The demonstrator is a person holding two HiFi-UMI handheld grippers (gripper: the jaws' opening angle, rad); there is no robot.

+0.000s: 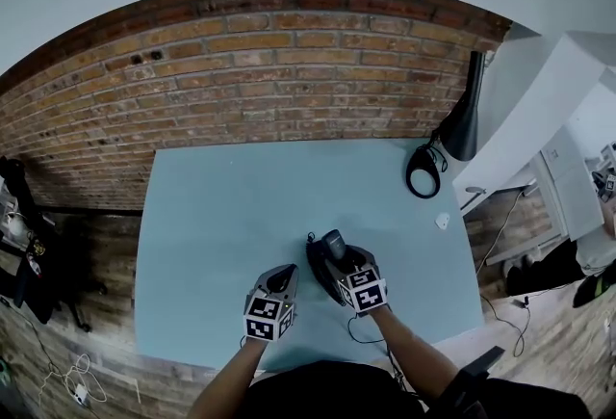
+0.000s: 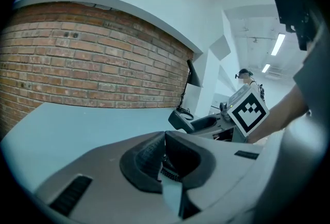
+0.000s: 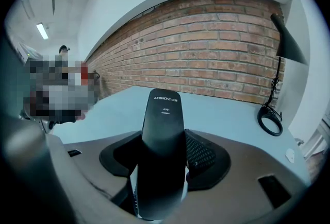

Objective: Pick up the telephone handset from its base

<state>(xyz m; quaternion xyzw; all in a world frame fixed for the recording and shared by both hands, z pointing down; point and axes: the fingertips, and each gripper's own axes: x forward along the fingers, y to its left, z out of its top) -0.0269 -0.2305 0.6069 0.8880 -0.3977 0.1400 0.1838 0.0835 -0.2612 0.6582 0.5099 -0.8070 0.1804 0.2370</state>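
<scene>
Gripping: your right gripper has its jaws clamped on the black telephone handset, one pad on each side of its body
Handset: it sits tilted between those jaws, its printed end pointing away from you toward the brick wall, over the near middle of the pale blue surface
Left gripper: just beside your right one, jaws pressed together with nothing between them
Lamp: black, at the far right corner of the surface, well apart from both of your grippers, its round foot resting on the surface
</scene>
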